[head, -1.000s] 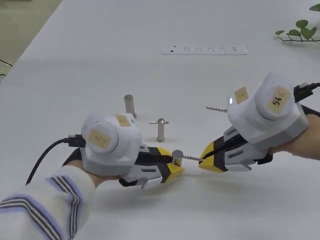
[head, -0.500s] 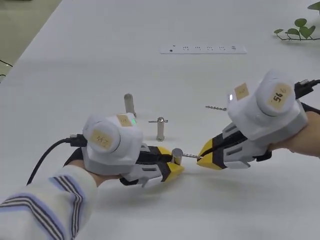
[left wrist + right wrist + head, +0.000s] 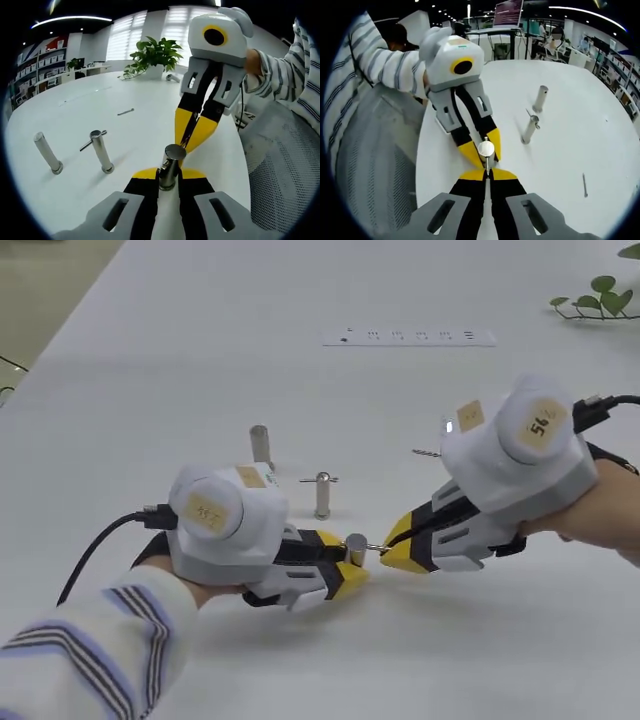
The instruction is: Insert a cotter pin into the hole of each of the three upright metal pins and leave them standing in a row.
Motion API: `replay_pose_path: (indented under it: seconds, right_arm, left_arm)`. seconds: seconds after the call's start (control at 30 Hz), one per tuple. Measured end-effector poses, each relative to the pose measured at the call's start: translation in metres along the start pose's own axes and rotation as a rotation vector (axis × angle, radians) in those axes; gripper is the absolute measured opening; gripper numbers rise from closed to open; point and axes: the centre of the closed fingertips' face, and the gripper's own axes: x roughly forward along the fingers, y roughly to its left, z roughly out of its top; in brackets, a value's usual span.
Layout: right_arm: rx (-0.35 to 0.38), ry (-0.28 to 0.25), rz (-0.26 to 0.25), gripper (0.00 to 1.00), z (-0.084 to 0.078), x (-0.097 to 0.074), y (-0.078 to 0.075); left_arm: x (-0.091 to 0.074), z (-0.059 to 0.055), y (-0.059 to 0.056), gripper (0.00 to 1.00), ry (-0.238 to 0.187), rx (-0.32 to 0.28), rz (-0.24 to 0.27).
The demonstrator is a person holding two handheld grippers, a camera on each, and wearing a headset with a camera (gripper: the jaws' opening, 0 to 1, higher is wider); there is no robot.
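White workbench [image 3: 300, 340] surface: the left gripper [image 3: 347, 564] clamps the nearest upright metal pin [image 3: 355, 544]. The right gripper [image 3: 394, 553], jaws narrow on a cotter pin [image 3: 374, 548], holds its tip against that pin's head. Beyond stand a second pin [image 3: 322, 498] already crossed by its cotter, and a bare pin [image 3: 261, 447].

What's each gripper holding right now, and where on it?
The left gripper clamps a metal pin by its lower shaft; right gripper pinches a cotter pin by its rear end.
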Motion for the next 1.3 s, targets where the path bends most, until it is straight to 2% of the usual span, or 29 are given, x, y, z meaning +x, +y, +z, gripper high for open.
replay_pose_path:
  seconds: [0.2, 0.37, 0.57, 0.77, 0.93, 1.03, 1.3]
  right_arm:
    - [0.003, 0.001, 0.008, 0.05, 0.004, 0.004, 0.001]
    - [-0.002, 0.016, -0.015, 0.18, -0.005, 0.001, -0.003]
    - [0.027, 0.004, -0.014, 0.13, -0.009, -0.008, -0.004]
    - [0.019, -0.03, 0.001, 0.06, 0.0, -0.006, 0.0]
    - [0.027, -0.036, -0.001, 0.05, 0.005, -0.003, 0.0]
    - [0.038, -0.042, 0.0, 0.05, 0.006, -0.002, 0.0]
    - [0.049, -0.024, 0.003, 0.08, 0.005, -0.001, 0.001]
  left_arm:
    - [0.0, -0.001, 0.0, 0.13, -0.007, 0.0, 0.002]
    - [0.0, -0.001, -0.001, 0.13, -0.015, 0.009, 0.008]
    - [0.0, -0.003, 0.0, 0.13, -0.004, 0.013, 0.014]
    - [0.001, -0.004, 0.0, 0.13, 0.001, 0.008, 0.017]
    - [0.001, -0.004, 0.001, 0.13, 0.001, 0.008, 0.015]
    - [0.001, -0.005, 0.001, 0.13, 0.001, 0.027, 0.013]
    - [0.001, -0.005, 0.001, 0.13, 0.007, 0.038, 0.012]
